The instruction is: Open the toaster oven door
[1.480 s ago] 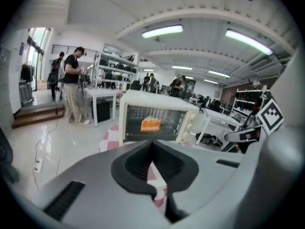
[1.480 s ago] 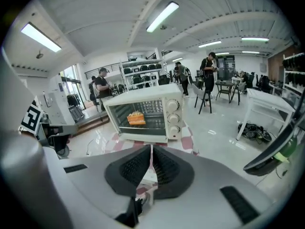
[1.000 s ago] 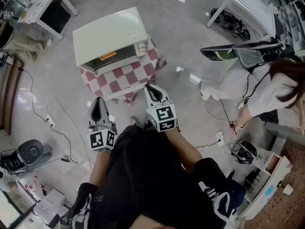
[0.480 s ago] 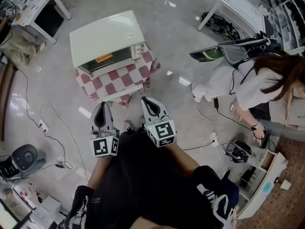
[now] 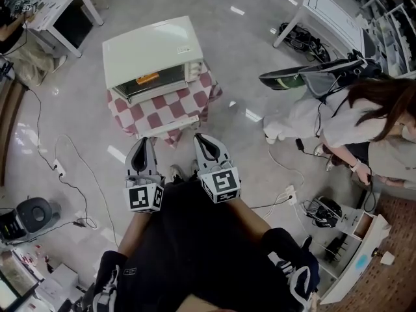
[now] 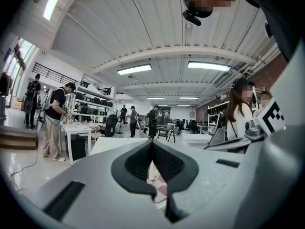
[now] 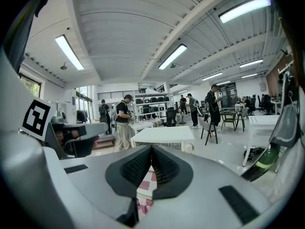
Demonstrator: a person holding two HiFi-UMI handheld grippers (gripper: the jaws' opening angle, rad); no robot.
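A cream toaster oven (image 5: 153, 54) stands on a low table under a red-and-white checked cloth (image 5: 166, 106). Its glass door (image 5: 156, 83), with an orange label, faces me and looks closed. My left gripper (image 5: 142, 142) and right gripper (image 5: 201, 138) hover side by side just short of the table's front edge, both shut with nothing between the pads. In the right gripper view the shut right gripper (image 7: 151, 149) points at the oven (image 7: 167, 136) ahead. The left gripper view shows the shut left gripper (image 6: 152, 144) with the checked cloth (image 6: 159, 190) below it.
A white strip (image 5: 170, 127) lies along the front edge of the cloth. A person (image 5: 364, 122) crouches on the floor to the right among cables (image 5: 292, 194). More cables (image 5: 65, 168) trail at the left. White desks (image 5: 58, 12) stand at the back.
My right gripper has drawn back a little from the table's front edge toward my body. The left gripper has hardly moved. The person at the right has shifted.
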